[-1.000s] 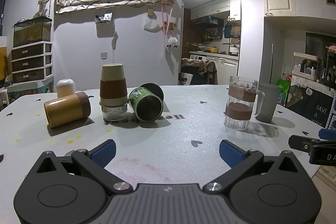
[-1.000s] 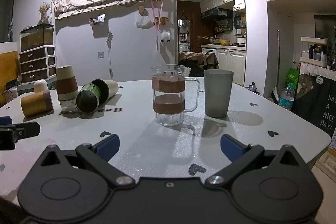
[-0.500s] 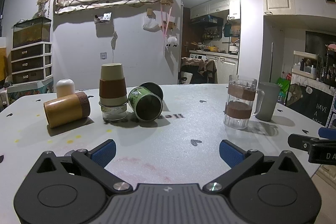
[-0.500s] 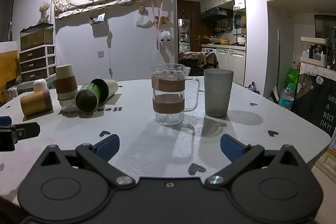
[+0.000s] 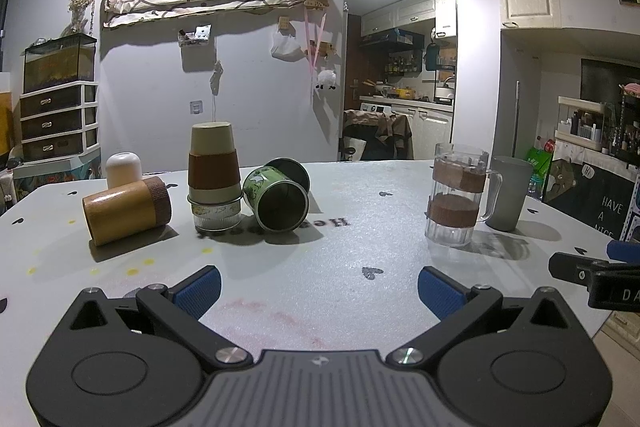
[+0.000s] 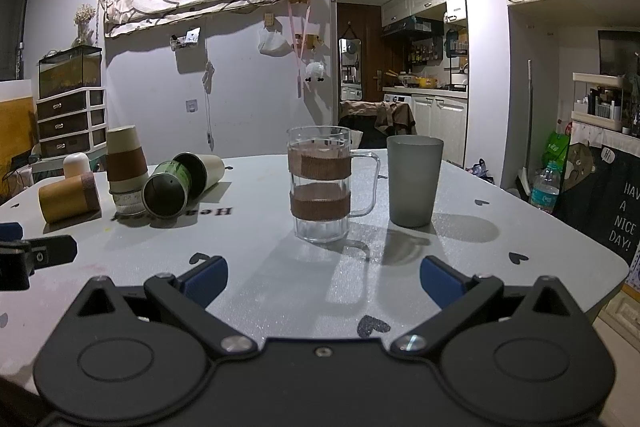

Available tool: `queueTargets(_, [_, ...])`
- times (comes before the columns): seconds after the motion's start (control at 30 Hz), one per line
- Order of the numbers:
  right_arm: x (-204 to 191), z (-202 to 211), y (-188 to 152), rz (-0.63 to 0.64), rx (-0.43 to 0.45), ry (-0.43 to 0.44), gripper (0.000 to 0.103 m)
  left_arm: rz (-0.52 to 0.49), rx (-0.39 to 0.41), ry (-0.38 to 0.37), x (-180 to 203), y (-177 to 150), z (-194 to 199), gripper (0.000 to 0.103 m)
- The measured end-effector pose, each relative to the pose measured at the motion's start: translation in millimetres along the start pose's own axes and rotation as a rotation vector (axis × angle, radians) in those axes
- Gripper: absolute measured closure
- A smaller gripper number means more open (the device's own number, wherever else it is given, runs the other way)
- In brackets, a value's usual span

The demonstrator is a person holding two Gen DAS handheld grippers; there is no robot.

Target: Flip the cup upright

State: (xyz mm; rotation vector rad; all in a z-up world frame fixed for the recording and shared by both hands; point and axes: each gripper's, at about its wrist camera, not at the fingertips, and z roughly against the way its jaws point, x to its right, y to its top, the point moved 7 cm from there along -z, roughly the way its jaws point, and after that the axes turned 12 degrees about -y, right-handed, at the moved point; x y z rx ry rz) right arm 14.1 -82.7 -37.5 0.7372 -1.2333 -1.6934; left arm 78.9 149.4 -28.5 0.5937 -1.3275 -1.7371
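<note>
Green cup (image 5: 280,201) lies on its side near the table's (image 5: 360,227) far-left part, mouth toward the near edge, just ahead-left of the left gripper (image 5: 318,285), which is nearer; both it and the right gripper (image 6: 322,281) gape, holding nothing.

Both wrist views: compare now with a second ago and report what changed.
Nothing visibly changed. The left gripper and right gripper hover open and empty over the table; the green cup and wooden cup lie on their sides, untouched.
</note>
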Motion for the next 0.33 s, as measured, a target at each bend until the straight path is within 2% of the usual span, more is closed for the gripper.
queueTargets(0.33, [0.0,0.2,0.7,0.001,0.001,0.000,0.000,-0.001,-0.002,0.000,0.9,0.0,0.4,0.000])
